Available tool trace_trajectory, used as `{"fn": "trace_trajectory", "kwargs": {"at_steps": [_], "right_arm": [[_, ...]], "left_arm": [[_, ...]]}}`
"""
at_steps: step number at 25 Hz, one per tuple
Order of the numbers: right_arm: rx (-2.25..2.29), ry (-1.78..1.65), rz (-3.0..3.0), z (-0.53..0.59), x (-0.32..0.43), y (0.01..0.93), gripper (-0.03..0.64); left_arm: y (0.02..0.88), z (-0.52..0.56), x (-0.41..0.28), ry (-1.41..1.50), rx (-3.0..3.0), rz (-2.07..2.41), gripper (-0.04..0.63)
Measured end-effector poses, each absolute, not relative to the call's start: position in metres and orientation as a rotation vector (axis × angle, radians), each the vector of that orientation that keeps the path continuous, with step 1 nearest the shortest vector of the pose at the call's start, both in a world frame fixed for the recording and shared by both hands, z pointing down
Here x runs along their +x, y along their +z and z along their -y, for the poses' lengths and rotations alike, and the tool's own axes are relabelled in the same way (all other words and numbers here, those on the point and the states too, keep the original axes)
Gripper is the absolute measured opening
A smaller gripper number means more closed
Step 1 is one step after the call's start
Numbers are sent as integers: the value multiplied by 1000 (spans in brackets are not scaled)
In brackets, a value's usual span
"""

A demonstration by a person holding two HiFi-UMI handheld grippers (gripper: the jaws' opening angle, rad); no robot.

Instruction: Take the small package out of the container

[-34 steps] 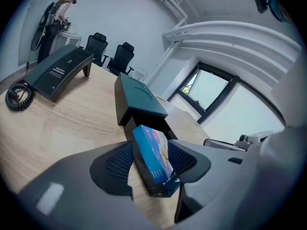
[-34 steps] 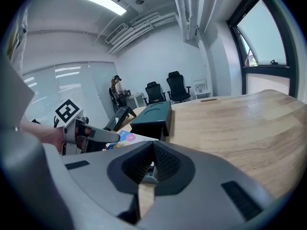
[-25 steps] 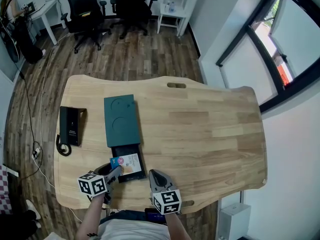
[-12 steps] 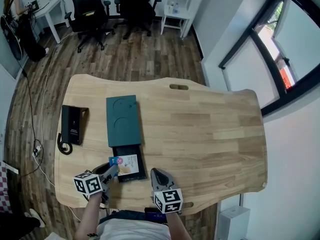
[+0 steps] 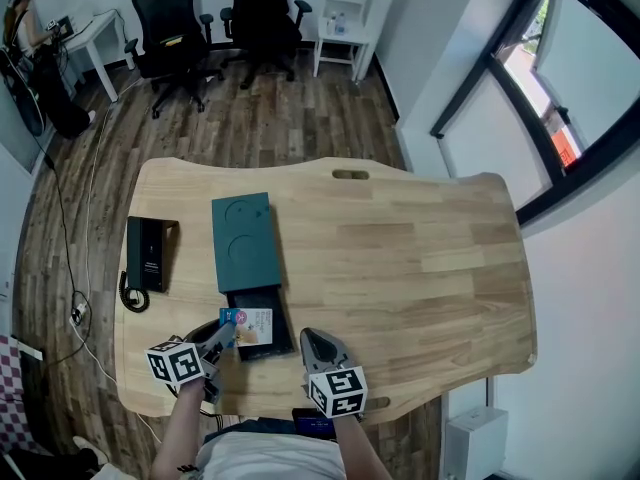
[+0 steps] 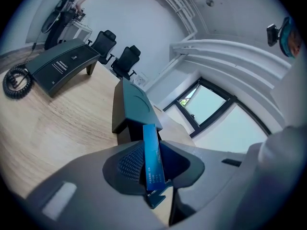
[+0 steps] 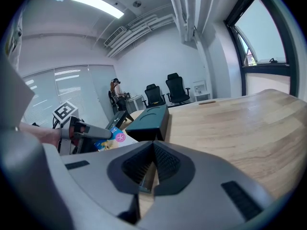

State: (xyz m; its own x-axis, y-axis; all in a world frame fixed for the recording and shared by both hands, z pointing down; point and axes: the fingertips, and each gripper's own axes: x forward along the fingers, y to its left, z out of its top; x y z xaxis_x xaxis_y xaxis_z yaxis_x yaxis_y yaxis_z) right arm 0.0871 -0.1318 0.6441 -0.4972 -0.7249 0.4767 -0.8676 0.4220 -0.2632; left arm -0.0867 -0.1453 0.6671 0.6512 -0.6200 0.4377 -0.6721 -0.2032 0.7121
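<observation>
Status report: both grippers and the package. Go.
Left gripper jaws just closed on small package, held over open container. Right gripper shut, empty, at near table edge. Nothing in the way.

Matt pale wood table (image 5: 420,258); smooth printed small package (image 5: 248,322)

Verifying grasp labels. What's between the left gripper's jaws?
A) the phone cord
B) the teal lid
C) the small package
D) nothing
C: the left gripper view shows the small package standing edge-on between the jaws of the left gripper, which have just been closing onto it.
</observation>
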Motion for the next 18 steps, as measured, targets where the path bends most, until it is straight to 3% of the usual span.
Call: {"fn": "trace_trajectory", "kwargs": {"at_steps": [18], "right_arm": [[1485,634,2421,129,80,602,3]], "left_arm": [[617,147,-90,-235,1826,883,95]]}}
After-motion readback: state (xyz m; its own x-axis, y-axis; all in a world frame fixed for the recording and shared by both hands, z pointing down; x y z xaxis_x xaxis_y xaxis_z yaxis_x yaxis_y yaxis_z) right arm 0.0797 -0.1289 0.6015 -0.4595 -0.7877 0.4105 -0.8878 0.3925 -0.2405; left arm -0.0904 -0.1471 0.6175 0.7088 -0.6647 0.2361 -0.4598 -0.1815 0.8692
